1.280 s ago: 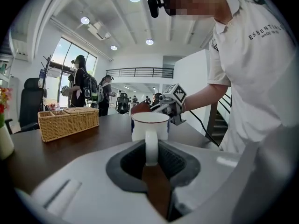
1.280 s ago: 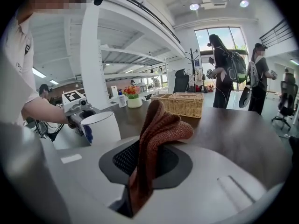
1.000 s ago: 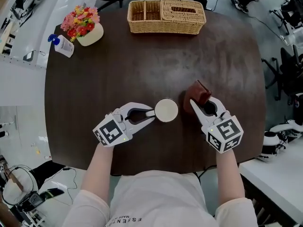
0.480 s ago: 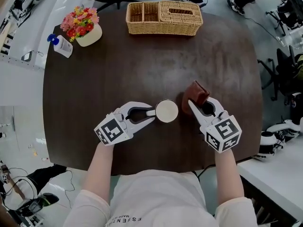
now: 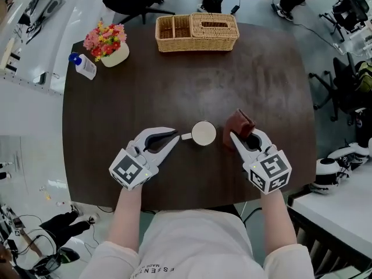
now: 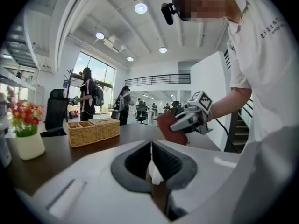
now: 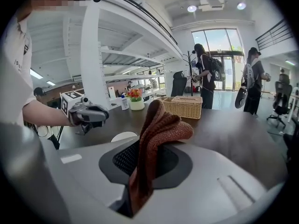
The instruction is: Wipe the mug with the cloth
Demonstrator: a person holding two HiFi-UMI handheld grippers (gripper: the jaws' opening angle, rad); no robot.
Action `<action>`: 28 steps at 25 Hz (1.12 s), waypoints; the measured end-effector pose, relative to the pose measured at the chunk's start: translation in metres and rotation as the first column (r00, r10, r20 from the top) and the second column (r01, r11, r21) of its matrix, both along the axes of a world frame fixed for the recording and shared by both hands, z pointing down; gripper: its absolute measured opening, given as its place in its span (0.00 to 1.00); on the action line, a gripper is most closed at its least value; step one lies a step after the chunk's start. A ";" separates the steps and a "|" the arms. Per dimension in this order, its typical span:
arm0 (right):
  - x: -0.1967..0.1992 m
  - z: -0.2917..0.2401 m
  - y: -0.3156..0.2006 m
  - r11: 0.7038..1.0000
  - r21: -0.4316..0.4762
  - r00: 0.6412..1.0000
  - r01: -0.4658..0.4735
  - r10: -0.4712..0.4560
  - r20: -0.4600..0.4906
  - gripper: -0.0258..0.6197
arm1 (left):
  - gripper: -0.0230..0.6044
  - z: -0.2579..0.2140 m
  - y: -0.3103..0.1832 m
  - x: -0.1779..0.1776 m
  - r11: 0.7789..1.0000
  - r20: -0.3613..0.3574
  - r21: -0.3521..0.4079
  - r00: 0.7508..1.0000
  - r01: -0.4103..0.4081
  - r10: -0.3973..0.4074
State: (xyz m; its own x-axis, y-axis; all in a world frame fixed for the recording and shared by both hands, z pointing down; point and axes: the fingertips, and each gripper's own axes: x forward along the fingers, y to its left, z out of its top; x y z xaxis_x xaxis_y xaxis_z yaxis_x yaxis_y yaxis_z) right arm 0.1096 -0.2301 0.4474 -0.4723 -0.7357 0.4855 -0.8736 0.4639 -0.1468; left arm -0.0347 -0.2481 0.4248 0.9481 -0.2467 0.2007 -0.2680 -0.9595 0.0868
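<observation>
Wiping appeared not yet begun. The mug [image 5: 203, 133] stood at frame centre on the worktop [image 5: 174, 80]. The left gripper [image 5: 176, 138] fingers were clenched on its handle [image 6: 155, 173], seen pinched only in the left gripper view. The right gripper [image 5: 244, 133] grasped the knitted cloth [image 5: 238, 121]. Only the head view showed the cloth just beside the mug, apart.

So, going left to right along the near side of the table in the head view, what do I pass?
left gripper → mug → cloth
</observation>
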 end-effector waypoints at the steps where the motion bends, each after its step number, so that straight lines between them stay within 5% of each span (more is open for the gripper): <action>1: -0.002 -0.006 0.004 1.000 0.014 1.000 -0.006 0.006 -0.002 0.17 | 0.04 -0.009 0.001 -0.002 1.000 -0.006 0.007 1.000 0.030 -0.030; 7: -0.018 -0.046 0.044 0.988 0.146 0.999 -0.043 0.047 -0.021 0.17 | 0.04 -0.068 0.043 -0.004 0.987 0.037 0.120 0.993 0.109 -0.114; 13: -0.027 -0.089 0.130 0.969 0.246 0.999 -0.020 0.027 -0.025 0.17 | 0.04 -0.130 0.114 -0.010 0.959 0.000 0.162 0.972 0.233 -0.236; 18: -0.035 -0.105 0.214 0.967 0.256 1.000 0.010 -0.009 -0.002 0.17 | 0.04 -0.140 0.206 -0.013 0.949 -0.057 0.143 0.960 0.280 -0.274; 28: -0.075 -0.125 0.337 0.955 0.286 0.997 0.075 -0.070 -0.028 0.17 | 0.04 -0.147 0.348 -0.048 0.937 0.000 0.182 0.953 0.297 -0.302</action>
